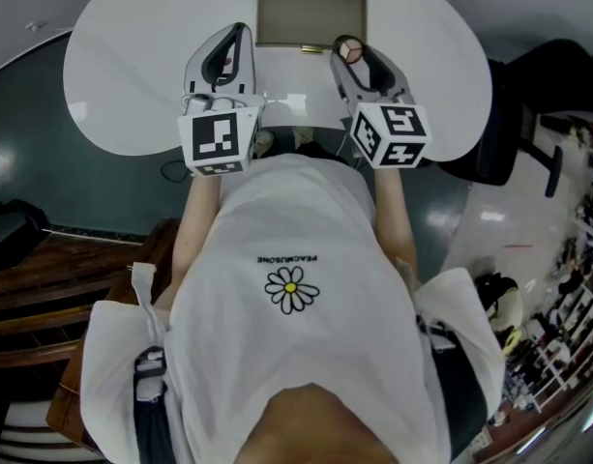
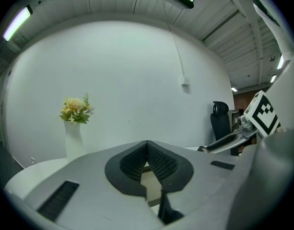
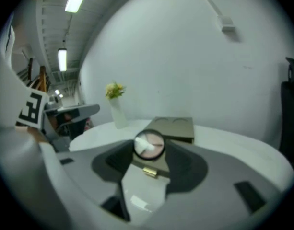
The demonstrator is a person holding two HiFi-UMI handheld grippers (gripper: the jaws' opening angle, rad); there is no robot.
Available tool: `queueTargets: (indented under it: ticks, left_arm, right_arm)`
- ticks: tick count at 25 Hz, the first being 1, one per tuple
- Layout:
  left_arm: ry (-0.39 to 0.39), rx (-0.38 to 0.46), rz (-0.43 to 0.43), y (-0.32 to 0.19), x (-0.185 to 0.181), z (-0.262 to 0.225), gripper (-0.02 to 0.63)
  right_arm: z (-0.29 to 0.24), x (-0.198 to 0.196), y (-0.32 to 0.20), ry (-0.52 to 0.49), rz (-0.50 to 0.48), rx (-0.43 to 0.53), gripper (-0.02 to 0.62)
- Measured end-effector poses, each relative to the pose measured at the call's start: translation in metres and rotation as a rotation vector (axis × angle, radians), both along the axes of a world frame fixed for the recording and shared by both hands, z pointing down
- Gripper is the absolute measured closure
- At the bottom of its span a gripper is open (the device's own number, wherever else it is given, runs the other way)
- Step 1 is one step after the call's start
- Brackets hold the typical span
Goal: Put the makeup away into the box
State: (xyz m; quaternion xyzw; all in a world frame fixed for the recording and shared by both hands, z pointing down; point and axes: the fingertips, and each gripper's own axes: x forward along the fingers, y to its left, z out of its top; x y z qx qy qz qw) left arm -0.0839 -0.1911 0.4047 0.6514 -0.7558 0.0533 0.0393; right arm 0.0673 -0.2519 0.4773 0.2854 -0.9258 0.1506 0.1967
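Note:
A tan box (image 1: 311, 13) with its lid shut and a gold clasp (image 1: 312, 49) stands at the far middle of the round white table (image 1: 132, 75). My right gripper (image 1: 350, 48) is shut on a small round compact (image 1: 349, 50) of pink powder, held above the table just right of the box's front. In the right gripper view the compact (image 3: 148, 143) sits between the jaw tips (image 3: 149, 150), with the box (image 3: 174, 126) behind it. My left gripper (image 1: 238, 35) hovers left of the box front, its pads (image 2: 158, 162) meeting at the tip and holding nothing.
A white vase with flowers (image 3: 117, 110) stands on the table left of the box and also shows in the left gripper view (image 2: 75, 128). A black office chair (image 1: 499, 143) stands off the table's right edge. A white wall lies behind the table.

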Motion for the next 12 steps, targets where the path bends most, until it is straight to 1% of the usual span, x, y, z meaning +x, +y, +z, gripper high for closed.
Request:
queueTargets:
  ticks: [4, 12]
  left_arm:
    - [0.004, 0.0, -0.022, 0.004, -0.005, 0.001, 0.586]
    - [-0.018, -0.028, -0.06, 0.006, -0.016, 0.004, 0.586]
  right_arm:
    - [0.021, -0.021, -0.019, 0.106, -0.088, 0.0, 0.365]
    - [0.092, -0.065, -0.058, 0.372, -0.259, -0.088, 0.365]
